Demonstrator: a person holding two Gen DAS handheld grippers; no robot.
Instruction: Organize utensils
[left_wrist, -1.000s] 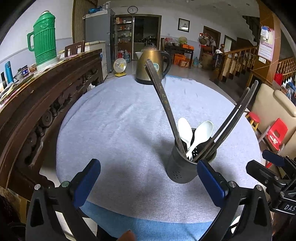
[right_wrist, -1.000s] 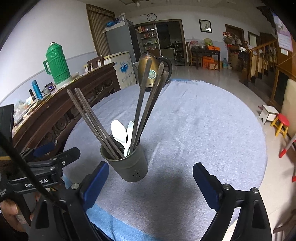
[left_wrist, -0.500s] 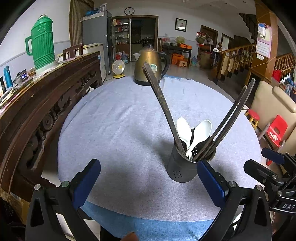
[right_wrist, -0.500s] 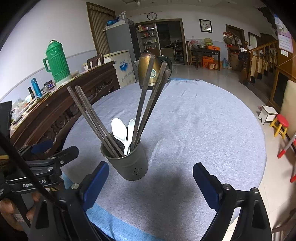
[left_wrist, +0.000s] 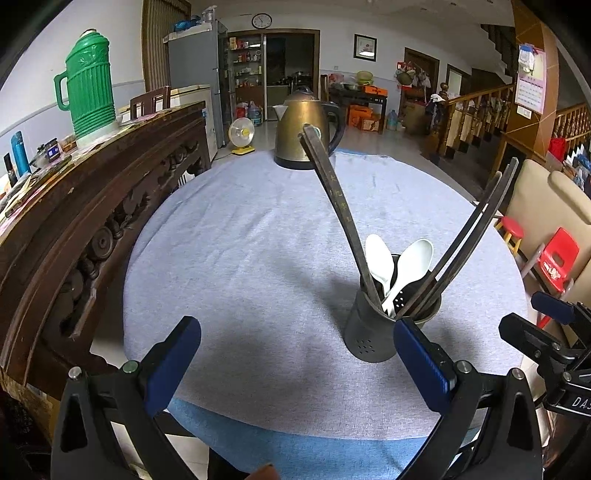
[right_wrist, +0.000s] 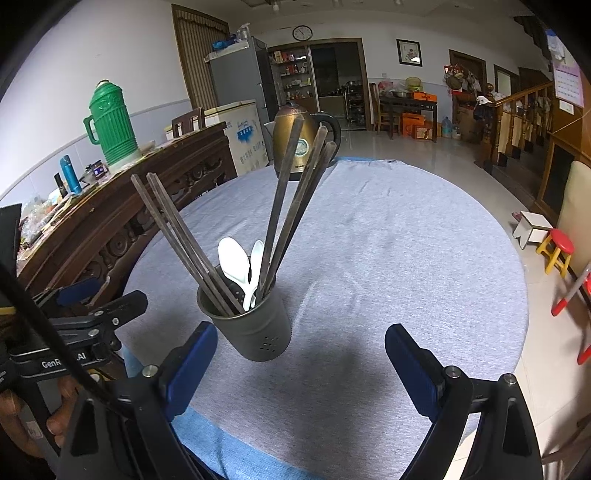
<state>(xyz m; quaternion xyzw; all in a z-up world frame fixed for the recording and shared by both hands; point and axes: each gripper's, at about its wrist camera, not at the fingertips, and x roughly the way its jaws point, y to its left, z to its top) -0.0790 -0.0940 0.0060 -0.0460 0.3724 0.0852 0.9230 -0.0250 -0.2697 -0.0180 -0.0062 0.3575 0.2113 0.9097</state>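
Lived-in home, open dining/living area. Round table (right_wrist: 388, 236) with grey cloth, brass electric kettle (left_wrist: 301, 129) on its far edge. Carved dark wood sideboard (left_wrist: 92, 206) to the left, carrying a green thermos jug (left_wrist: 90, 88) and a blue flask (left_wrist: 18, 153). Fridge (right_wrist: 236, 83) and white chest freezer (right_wrist: 242, 136) by the wall, small fan heater (left_wrist: 242, 134) on the tiled floor. Wall clock (right_wrist: 302, 33), framed picture (right_wrist: 409, 52), wall calendar (left_wrist: 532, 79). Wooden stair railing (left_wrist: 476, 110) at right, red child's stool (right_wrist: 557, 249), open doorway to cluttered pantry shelves (right_wrist: 291, 79) at the back.
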